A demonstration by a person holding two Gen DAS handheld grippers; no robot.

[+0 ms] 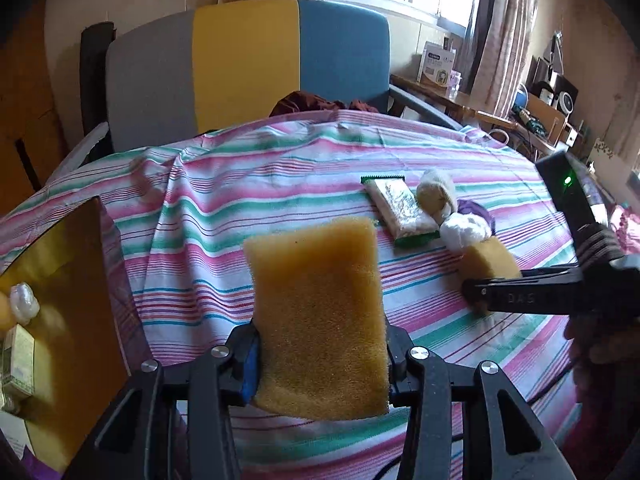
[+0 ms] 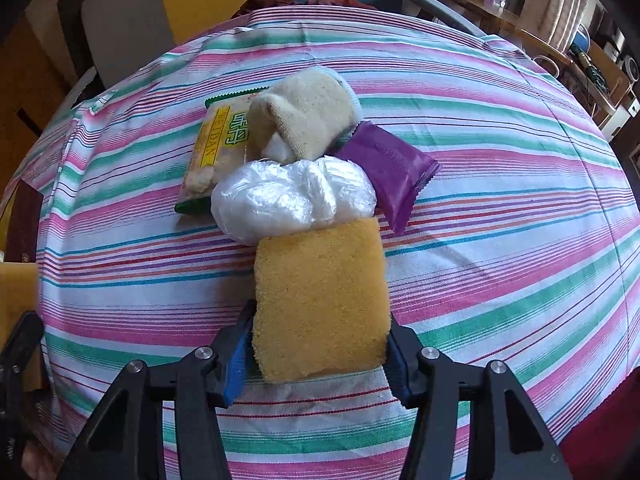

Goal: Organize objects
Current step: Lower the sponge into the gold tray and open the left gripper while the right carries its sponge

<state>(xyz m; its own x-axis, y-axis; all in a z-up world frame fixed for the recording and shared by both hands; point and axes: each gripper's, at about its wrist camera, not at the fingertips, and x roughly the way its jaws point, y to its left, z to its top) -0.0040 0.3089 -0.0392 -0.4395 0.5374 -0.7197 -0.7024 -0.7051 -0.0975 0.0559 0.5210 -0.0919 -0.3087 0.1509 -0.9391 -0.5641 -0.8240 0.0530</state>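
Observation:
In the left wrist view my left gripper (image 1: pixel 322 344) is shut on a yellow sponge (image 1: pixel 316 292) and holds it upright above the striped tablecloth (image 1: pixel 224 216). To its right, my right gripper (image 1: pixel 478 296) reaches down over a second yellow sponge (image 1: pixel 490 260). The right wrist view shows that second sponge (image 2: pixel 320 280) lying on the cloth with my right gripper (image 2: pixel 320 328) shut on it, a pad pressing each side. The sponge's far edge touches a clear plastic bundle (image 2: pixel 288 196).
Behind the bundle lie a yellow-green snack packet (image 2: pixel 208 148), a cream sock (image 2: pixel 312 120) and a purple packet (image 2: pixel 392 168). A gold-lined open box (image 1: pixel 68 280) with small items stands at the left. A grey, yellow and blue chair (image 1: pixel 248 64) stands past the table's far edge.

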